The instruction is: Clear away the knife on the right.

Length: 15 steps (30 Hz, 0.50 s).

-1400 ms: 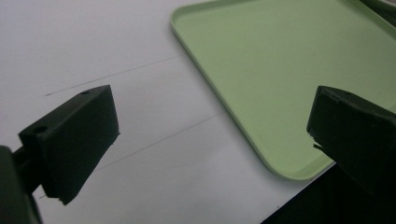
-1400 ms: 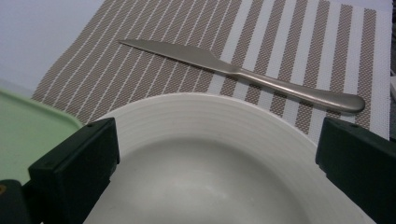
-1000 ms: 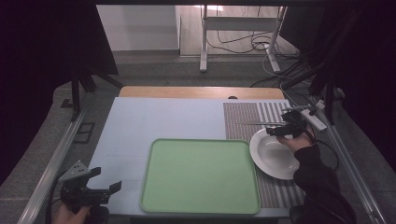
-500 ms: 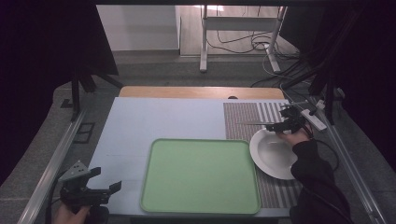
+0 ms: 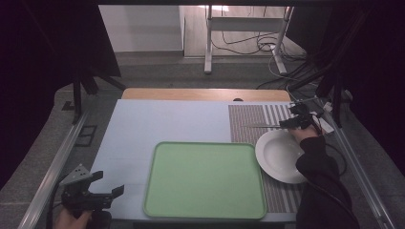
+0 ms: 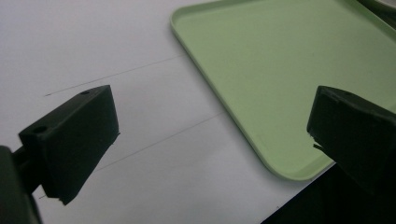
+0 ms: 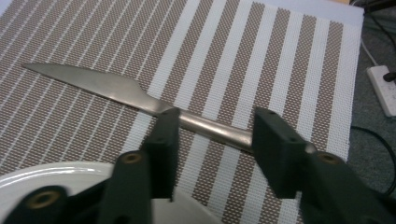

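A metal table knife [image 7: 93, 84] lies on the brown striped placemat [image 7: 233, 46], its blade pointing left in the high view [image 5: 260, 126]. My right gripper [image 7: 212, 140] hovers over the knife's handle with its jaws apart; the handle runs across the gap and its end is hidden behind one jaw. The same right gripper [image 5: 292, 123] is beyond the far rim of a white plate [image 5: 279, 155]. My left gripper [image 5: 107, 192] stands open and holds nothing at the table's near left corner, beside the green tray [image 6: 280, 70].
The green tray [image 5: 205, 179] sits at the front middle of the pale blue table [image 5: 167, 119]. The plate's rim [image 7: 46, 175] is just below the right jaws. A white power strip [image 7: 380, 88] lies off the mat's right edge.
My right gripper has moved a little farther back and right, from above the plate's far rim to the knife's handle. The left gripper has hardly moved.
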### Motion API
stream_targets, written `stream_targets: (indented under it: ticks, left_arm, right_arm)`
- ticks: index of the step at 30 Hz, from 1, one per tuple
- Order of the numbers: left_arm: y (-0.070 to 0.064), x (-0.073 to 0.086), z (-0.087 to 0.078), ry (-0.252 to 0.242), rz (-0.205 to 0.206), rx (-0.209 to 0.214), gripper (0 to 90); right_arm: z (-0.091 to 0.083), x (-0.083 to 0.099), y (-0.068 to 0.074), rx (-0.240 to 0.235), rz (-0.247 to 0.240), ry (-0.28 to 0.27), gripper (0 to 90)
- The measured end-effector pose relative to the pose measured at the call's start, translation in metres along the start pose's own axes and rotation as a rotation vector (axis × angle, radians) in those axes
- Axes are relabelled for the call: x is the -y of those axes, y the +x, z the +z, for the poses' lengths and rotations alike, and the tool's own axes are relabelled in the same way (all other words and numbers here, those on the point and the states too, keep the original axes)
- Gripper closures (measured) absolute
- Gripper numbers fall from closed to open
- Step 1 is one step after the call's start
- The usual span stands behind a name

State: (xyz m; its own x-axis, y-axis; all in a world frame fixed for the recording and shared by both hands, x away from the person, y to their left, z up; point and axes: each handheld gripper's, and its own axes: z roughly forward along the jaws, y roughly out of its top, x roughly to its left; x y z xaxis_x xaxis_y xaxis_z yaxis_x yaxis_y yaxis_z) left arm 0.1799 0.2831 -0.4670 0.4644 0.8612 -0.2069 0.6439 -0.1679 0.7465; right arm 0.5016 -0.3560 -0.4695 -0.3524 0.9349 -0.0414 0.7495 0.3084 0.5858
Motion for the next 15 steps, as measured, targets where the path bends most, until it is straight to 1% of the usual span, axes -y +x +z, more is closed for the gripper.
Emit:
stream_targets:
  ticks: [1, 3, 5, 6, 7, 9, 11, 14, 15]
  left_arm:
    - [0.000, 0.000, 0.000, 0.000, 0.000, 0.000, 2.0]
    - [0.000, 0.000, 0.000, 0.000, 0.000, 0.000, 2.0]
    - [0.000, 0.000, 0.000, 0.001, 0.001, 0.000, 2.0]
    - [0.000, 0.000, 0.000, 0.001, 0.001, -0.001, 2.0]
    - [0.000, 0.000, 0.000, 0.001, 0.002, 0.000, 2.0]
    - [0.000, 0.000, 0.000, 0.001, 0.001, 0.000, 2.0]
    - [0.000, 0.000, 0.000, 0.001, 0.001, 0.000, 2.1]
    - [0.000, 0.000, 0.000, 0.001, 0.001, 0.000, 2.0]
    - [0.000, 0.000, 0.000, 0.001, 0.000, 0.000, 2.0]
  right_arm:
    - [0.002, 0.000, -0.002, 0.002, -0.003, 0.008, 59.9]
    - [0.005, -0.001, -0.007, 0.000, -0.001, 0.029, 72.5]
    - [0.008, -0.002, -0.012, -0.021, 0.023, 0.033, 88.1]
    - [0.009, -0.002, -0.014, -0.019, 0.023, 0.031, 90.0]
    - [0.012, -0.003, -0.015, -0.004, 0.021, 0.038, 90.0]
    - [0.015, -0.004, -0.018, 0.002, 0.028, 0.045, 90.0]
    - [0.020, -0.005, -0.021, 0.014, 0.050, 0.033, 90.0]
    - [0.026, -0.007, -0.024, 0.034, 0.084, 0.033, 90.0]
    - [0.029, -0.007, -0.024, 0.050, 0.090, 0.034, 90.0]
